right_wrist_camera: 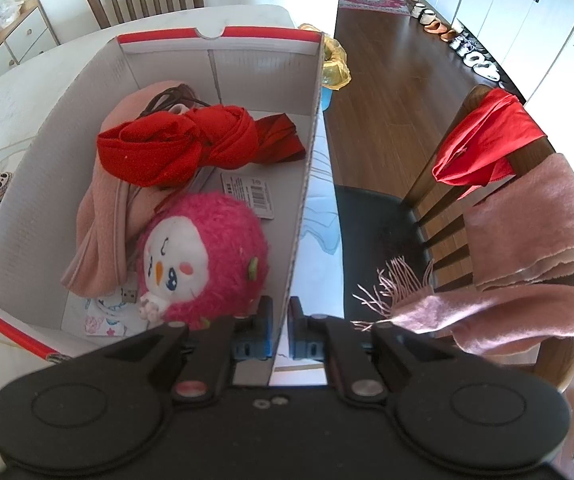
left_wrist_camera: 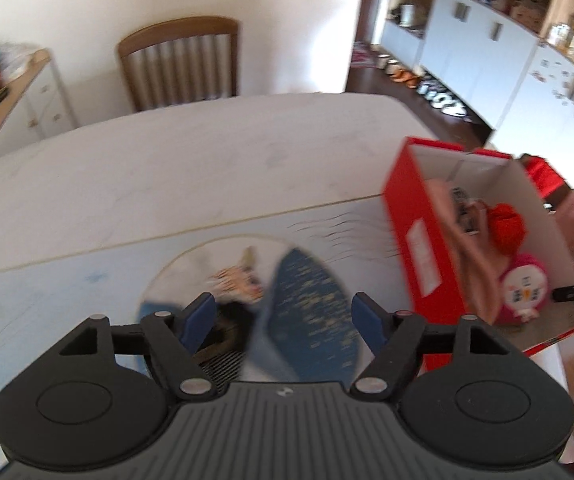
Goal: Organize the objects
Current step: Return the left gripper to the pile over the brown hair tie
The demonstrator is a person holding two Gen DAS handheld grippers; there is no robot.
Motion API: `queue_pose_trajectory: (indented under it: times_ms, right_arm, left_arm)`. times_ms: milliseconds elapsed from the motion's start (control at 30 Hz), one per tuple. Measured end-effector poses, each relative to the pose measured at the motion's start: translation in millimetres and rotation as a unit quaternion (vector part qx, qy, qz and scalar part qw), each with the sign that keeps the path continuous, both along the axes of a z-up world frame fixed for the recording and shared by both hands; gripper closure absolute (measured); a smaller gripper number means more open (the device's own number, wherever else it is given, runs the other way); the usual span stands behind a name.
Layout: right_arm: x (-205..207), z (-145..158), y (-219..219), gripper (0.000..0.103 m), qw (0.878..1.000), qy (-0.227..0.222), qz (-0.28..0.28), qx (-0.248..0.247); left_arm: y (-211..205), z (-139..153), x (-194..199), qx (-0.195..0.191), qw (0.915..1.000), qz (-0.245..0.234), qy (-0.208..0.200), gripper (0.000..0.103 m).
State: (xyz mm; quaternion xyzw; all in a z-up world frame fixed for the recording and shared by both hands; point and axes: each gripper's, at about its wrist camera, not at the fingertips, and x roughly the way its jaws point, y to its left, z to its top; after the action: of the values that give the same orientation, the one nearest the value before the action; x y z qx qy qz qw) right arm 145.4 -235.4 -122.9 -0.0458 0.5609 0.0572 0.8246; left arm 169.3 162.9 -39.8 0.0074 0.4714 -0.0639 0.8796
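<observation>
Clamped on the right-hand wall of a red, white-lined cardboard box (right_wrist_camera: 307,152), the right gripper (right_wrist_camera: 281,322) points steeply down. Inside lie 1 fluffy pink plush toy (right_wrist_camera: 207,256), 1 knotted red cloth (right_wrist_camera: 175,144) and 1 pink scarf (right_wrist_camera: 99,208). Left gripper (left_wrist_camera: 283,316) hangs wide open and empty over the bench's blurred printed mat (left_wrist_camera: 87,276).

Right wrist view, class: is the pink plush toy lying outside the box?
No. The pink plush toy sits inside the box, next to a red cloth.
</observation>
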Motion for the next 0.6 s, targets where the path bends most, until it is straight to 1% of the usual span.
queue_pose_trajectory:
  times_ms: [133, 200, 233, 367, 467, 600]
  right_arm:
    - [0, 0, 0, 0.096, 1.000, 0.001, 0.001, -0.001]
    - [0, -1, 1, 0.096, 1.000, 0.002, 0.002, -0.003]
    - [0, -1, 1, 0.096, 1.000, 0.003, 0.003, -0.004]
    - [0, -1, 1, 0.095, 1.000, 0.004, 0.003, -0.004]
    - [0, -1, 2, 0.095, 1.000, 0.005, 0.005, -0.005]
    - [-1, -2, 2, 0.095, 1.000, 0.007, 0.004, -0.006]
  left_arm:
    - [24, -15, -7, -0.013, 0.9995, 0.025, 0.017, 0.024]
    - [31, -25, -8, -0.013, 0.9990, 0.034, 0.024, 0.017]
    - [34, -28, -8, -0.013, 0.9989, 0.035, 0.026, 0.016]
    - [38, -49, -7, -0.007, 0.9986, 0.036, 0.038, 0.013]
    - [39, -65, -5, -0.012, 0.9978, 0.045, 0.048, 0.013]
    - [43, -82, 2, 0.010, 0.9971, 0.057, 0.051, 0.013]
